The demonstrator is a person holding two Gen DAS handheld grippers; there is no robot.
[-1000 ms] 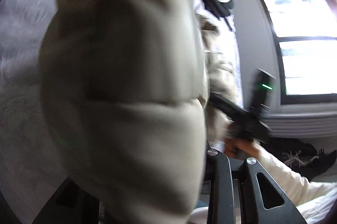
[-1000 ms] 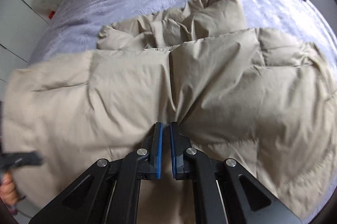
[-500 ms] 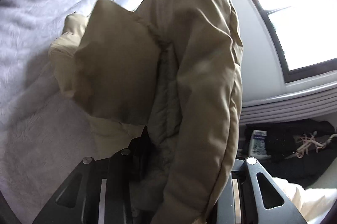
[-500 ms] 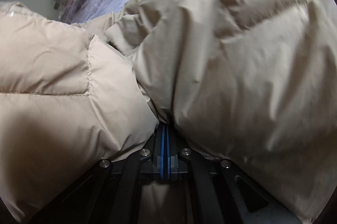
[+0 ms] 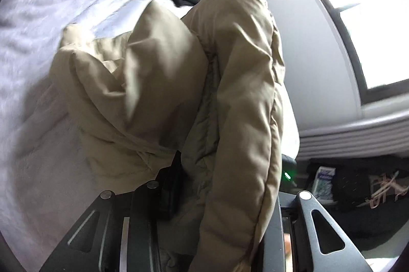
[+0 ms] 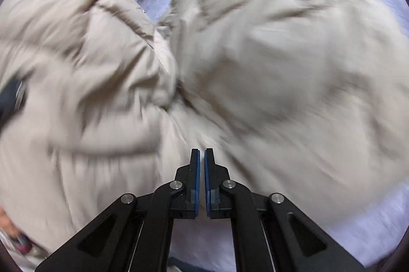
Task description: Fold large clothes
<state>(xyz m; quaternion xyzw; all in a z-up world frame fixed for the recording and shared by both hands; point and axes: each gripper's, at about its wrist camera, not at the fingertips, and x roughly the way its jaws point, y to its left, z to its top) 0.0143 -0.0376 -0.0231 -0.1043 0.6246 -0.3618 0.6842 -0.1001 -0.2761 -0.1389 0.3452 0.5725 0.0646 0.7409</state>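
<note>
jacket (image 6: 281,67) motion-blurred, left hand-held gripper (image 5: 217,195) fingertips buried in fabric

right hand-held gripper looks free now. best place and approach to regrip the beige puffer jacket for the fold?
Probably the bunched fabric where the two puffy halves meet in the beige puffer jacket, straight ahead of the right hand-held gripper. The quilted panels are too bulky to pinch; the crease is thinner. Come in low along the lilac bedspread. The left hand-held gripper seems to hold the lifted side.
</note>
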